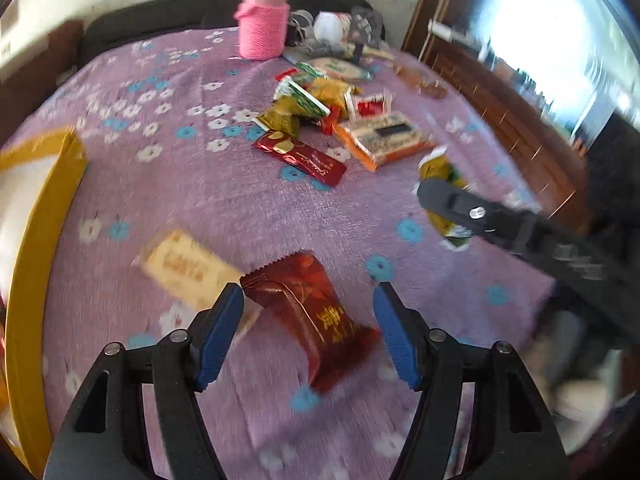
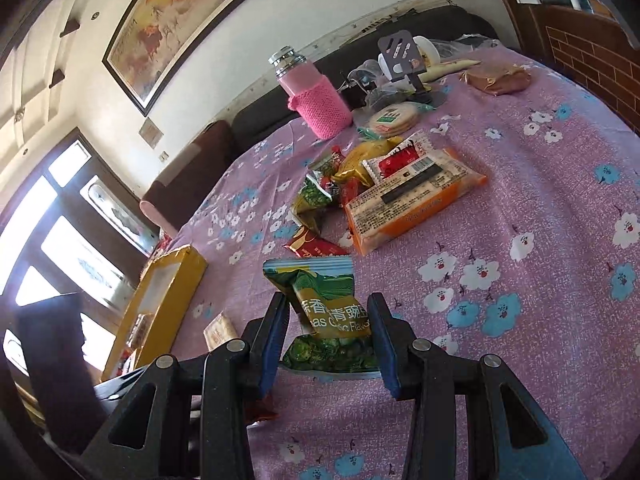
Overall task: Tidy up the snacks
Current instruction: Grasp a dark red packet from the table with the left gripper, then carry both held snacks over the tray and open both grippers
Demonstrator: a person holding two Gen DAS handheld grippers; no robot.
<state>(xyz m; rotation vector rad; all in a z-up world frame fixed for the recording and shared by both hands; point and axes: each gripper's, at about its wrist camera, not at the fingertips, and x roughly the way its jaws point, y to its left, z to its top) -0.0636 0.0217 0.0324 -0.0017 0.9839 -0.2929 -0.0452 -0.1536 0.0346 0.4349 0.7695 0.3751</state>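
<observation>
My left gripper (image 1: 308,300) is open, its blue pads on either side of a dark red snack packet (image 1: 312,320) lying on the purple flowered cloth (image 1: 200,200). A pale biscuit packet (image 1: 188,268) lies just left of it. My right gripper (image 2: 328,312) is shut on a green pea snack packet (image 2: 320,304) and holds it above the cloth; it shows in the left wrist view (image 1: 444,200) at right. A pile of mixed snacks (image 1: 320,108) lies mid-table, with an orange cracker pack (image 2: 412,204) and a red packet (image 1: 300,156).
A yellow box (image 1: 36,240) stands open at the left table edge, also in the right wrist view (image 2: 160,300). A pink-sleeved bottle (image 1: 264,28) and assorted clutter (image 2: 400,64) stand at the far side. A wooden wall is at right.
</observation>
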